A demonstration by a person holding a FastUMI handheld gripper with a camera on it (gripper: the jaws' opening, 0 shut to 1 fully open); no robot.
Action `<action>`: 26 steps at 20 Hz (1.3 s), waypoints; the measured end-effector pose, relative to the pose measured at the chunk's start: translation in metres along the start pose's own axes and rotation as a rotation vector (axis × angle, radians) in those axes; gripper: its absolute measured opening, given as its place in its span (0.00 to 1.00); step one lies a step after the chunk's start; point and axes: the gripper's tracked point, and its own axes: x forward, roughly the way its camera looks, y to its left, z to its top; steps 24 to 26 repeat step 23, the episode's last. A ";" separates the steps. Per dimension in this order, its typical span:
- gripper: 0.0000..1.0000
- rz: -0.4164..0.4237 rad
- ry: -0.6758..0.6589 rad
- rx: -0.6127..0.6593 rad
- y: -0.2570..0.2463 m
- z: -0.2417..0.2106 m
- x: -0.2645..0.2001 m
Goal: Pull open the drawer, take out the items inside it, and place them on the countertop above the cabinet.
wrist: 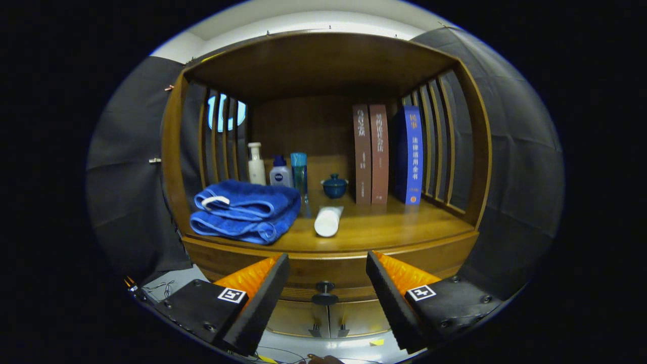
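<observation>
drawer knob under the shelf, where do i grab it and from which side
Grip the round head of the drawer knob, which stands out from the drawer front on a short stem. Come straight in from the front, one finger on each side. The tool is open, and the knob sits between its fingers just ahead, so it likely needs only to ease forward, then close.

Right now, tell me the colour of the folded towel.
Blue, clearest in the gripper view: the towel lies on the countertop beyond the open tongs.
</observation>
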 end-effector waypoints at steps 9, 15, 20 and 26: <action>0.99 0.031 -0.113 0.001 0.013 0.074 -0.079; 0.99 0.044 -0.117 0.029 0.015 0.095 -0.117; 0.99 0.053 -0.135 0.002 0.023 0.101 -0.132; 0.99 0.051 -0.142 0.004 0.021 0.104 -0.135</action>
